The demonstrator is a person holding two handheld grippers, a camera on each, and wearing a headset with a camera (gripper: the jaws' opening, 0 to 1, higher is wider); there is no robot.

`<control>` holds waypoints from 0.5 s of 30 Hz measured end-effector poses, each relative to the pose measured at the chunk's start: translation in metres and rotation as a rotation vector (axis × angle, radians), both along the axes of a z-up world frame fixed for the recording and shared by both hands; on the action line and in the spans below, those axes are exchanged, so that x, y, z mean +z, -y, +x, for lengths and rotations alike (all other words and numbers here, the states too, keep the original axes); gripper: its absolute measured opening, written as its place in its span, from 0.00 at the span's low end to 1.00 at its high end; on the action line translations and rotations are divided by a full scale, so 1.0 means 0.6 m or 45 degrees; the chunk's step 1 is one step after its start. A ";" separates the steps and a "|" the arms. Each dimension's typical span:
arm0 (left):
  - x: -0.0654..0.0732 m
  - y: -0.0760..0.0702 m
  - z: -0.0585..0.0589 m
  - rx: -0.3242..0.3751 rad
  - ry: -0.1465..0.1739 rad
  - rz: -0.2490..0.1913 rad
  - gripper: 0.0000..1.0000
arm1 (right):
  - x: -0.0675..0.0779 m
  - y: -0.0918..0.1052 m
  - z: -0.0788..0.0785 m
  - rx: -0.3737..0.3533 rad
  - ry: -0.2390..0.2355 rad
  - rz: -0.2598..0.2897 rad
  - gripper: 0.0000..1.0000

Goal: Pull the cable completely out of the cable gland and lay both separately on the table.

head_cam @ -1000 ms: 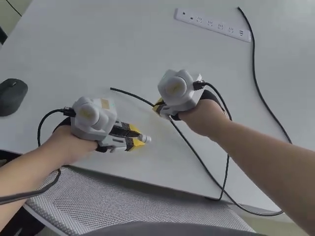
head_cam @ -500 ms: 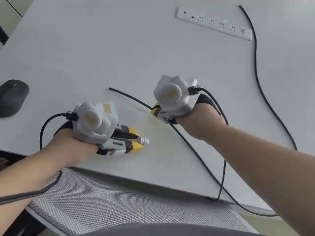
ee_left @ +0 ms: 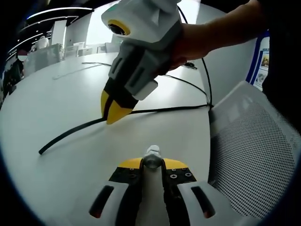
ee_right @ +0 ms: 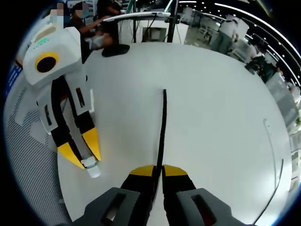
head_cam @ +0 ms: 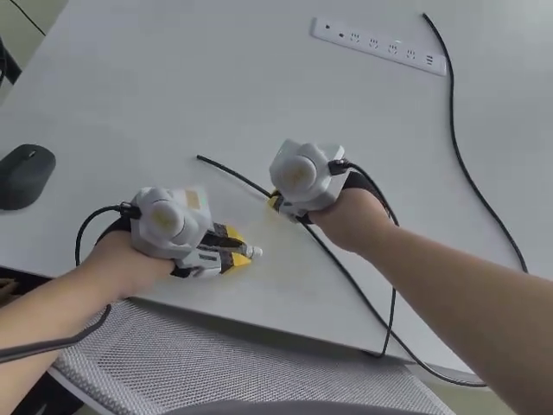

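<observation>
A thin black cable (head_cam: pixel 229 173) lies across the white table (head_cam: pixel 173 86), its free end at the left. My right gripper (head_cam: pixel 276 204) is shut on it partway along; in the right gripper view the cable (ee_right: pixel 163 122) runs straight up out of the closed yellow tips (ee_right: pixel 158 170). My left gripper (head_cam: pixel 240 257) sits near the table's front edge, shut on a small white cable gland (head_cam: pixel 254 252) that pokes out past its tips (ee_left: pixel 151 165). The gland (ee_right: pixel 92 169) is apart from the cable, a short way to its side. The left gripper view has the cable (ee_left: pixel 70 134) lying beyond the gland (ee_left: pixel 151 153).
A white power strip (head_cam: pixel 380 43) lies at the far side, with a second black cable (head_cam: pixel 462 164) running down the right. A dark mouse (head_cam: pixel 26 175) rests at the left edge. A grey mesh chair (head_cam: pixel 216 363) is just below the table's front edge.
The head view has shifted a little. Both grippers keep their holds and stay about where they were, the right one a touch nearer the front edge.
</observation>
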State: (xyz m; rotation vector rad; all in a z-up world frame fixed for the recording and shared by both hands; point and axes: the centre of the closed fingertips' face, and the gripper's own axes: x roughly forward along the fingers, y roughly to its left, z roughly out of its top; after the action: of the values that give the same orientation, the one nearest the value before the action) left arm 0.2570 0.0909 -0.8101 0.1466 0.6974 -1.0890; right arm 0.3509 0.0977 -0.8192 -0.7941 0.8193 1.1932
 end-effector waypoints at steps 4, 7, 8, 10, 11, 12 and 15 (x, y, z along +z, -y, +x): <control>-0.005 -0.002 0.003 -0.009 0.018 0.021 0.16 | -0.002 0.002 0.000 0.006 0.002 -0.009 0.01; -0.009 -0.004 0.005 -0.012 0.025 0.035 0.16 | -0.005 0.004 0.000 0.004 0.003 -0.018 0.01; -0.010 -0.004 0.005 -0.015 0.030 0.042 0.16 | -0.005 0.004 -0.001 0.004 0.002 -0.018 0.01; -0.013 -0.004 0.006 -0.024 0.038 0.056 0.16 | -0.006 0.005 -0.002 0.009 0.000 -0.023 0.01; -0.013 -0.003 0.006 -0.030 0.046 0.066 0.16 | -0.007 0.005 -0.002 0.012 0.002 -0.027 0.01; -0.013 -0.003 0.006 -0.032 0.048 0.071 0.16 | -0.008 0.005 -0.001 0.014 0.002 -0.029 0.01; -0.013 -0.003 0.007 -0.030 0.050 0.073 0.16 | -0.008 0.006 -0.001 0.010 -0.002 -0.030 0.02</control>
State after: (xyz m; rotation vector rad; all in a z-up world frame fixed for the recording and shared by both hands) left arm 0.2612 0.0929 -0.8177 0.2253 0.6934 -1.0863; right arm 0.3501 0.0942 -0.8238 -0.8162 0.8336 1.1935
